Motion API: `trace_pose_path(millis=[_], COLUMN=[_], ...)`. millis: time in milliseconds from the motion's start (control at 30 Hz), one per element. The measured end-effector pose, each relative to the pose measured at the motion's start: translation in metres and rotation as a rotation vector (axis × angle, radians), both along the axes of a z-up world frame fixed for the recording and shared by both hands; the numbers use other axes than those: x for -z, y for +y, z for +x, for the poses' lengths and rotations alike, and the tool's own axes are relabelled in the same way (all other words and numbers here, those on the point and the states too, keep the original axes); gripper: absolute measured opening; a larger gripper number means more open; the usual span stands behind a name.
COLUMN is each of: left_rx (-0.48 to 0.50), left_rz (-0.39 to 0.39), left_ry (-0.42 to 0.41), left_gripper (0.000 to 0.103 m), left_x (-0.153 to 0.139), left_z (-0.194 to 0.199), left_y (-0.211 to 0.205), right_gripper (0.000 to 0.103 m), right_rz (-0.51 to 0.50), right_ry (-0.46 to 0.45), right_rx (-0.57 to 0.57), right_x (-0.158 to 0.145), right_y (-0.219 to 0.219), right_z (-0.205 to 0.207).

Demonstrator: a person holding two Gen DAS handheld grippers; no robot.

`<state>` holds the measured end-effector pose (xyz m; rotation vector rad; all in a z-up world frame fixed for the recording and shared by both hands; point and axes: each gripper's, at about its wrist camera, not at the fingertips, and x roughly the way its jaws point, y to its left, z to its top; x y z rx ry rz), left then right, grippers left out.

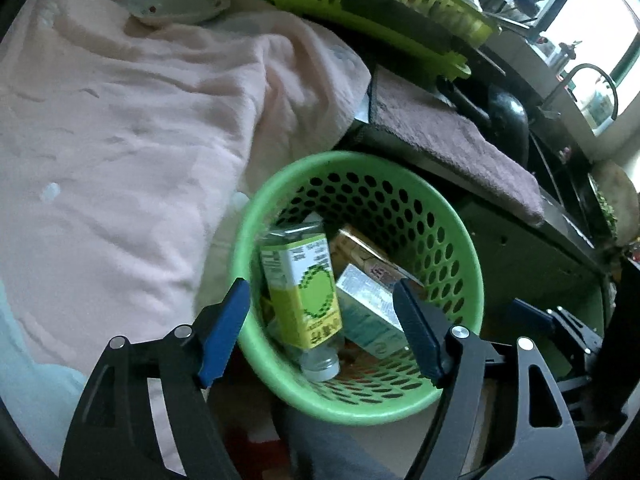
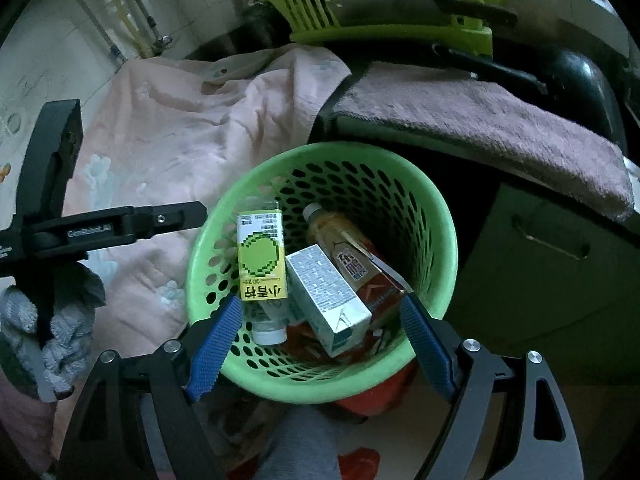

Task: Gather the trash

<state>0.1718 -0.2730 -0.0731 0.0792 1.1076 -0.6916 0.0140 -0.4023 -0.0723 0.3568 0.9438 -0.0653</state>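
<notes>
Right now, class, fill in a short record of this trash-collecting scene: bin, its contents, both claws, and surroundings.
bin: green perforated basket, upright on the floor
contents: yellow-green labelled bottle, cap down; pale carton; orange-brown labelled bottle, all lying against one another
left claw: open above the basket, nothing between its pads
right claw: open over the basket's near rim, empty
surroundings: pink blanket on the left; purple towel behind the basket

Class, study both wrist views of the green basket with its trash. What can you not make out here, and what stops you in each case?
- Left wrist view: the bottle's label text is blurred.
- Right wrist view: the basket's floor is hidden under the bottle, the carton and the packet.
- Both views: the pink cloth hides what it lies on.
</notes>
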Motion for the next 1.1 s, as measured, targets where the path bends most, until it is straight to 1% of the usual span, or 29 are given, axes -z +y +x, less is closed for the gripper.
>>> trace_pose_path(millis=[133,267,433,567,667,733,867,933,1000,1100], left_rx=[-0.022,-0.054,-0.106,-0.160,-0.202,-0.220,-0.278,-0.302,-0.324,-0.368], left_rz=[-0.003,-0.004,-0.008,-0.010,0.001,0.008,0.034,0.038,0.041,0.059], left_ry=[-0.040,-0.100,-0.167,-0.235,-0.292,-0.315,-0.385,-0.406,-0.431,-0.469], left_gripper=[0.073,0.075,0.078,0.083,0.086,0.087,0.093,0.094,0.098,0.098], left_x=[-0.011,-0.024,-0.039,-0.050,-0.057,-0.059,-0.065,-0.067,-0.070,-0.072], left_z=[-0.007,-0.016,-0.029,-0.041,-0.053,-0.058,-0.073,-0.080,-0.089,-0.101], left_y=[0.017,0.039,0.069,0.094,0.112,0.121,0.145,0.155,0.166,0.181], right_gripper=[0.079,0.080,0.080,0.081,0.082,0.083,0.083,0.083,0.084,0.086], right_rz=[-0.031,-0.063,-0.091,-0.111,-0.132,-0.138,-0.140,-0.134,-0.139,-0.157], right_ry=[-0.013,-0.030,-0.053,-0.074,-0.093,-0.104,-0.127,-0.139,-0.156,-0.183], right_rx=[-0.014,-0.032,-0.067,-0.099,-0.127,-0.143,-0.170,-0.182,-0.195,-0.207], right_x=[-0.004,-0.010,-0.017,-0.022,-0.027,-0.031,-0.036,-0.039,-0.043,-0.049], right_y=[0.010,0.023,0.043,0.062,0.077,0.085,0.099,0.106,0.115,0.125], right_z=[0.001,0.002,0.006,0.009,0.011,0.011,0.011,0.011,0.011,0.009])
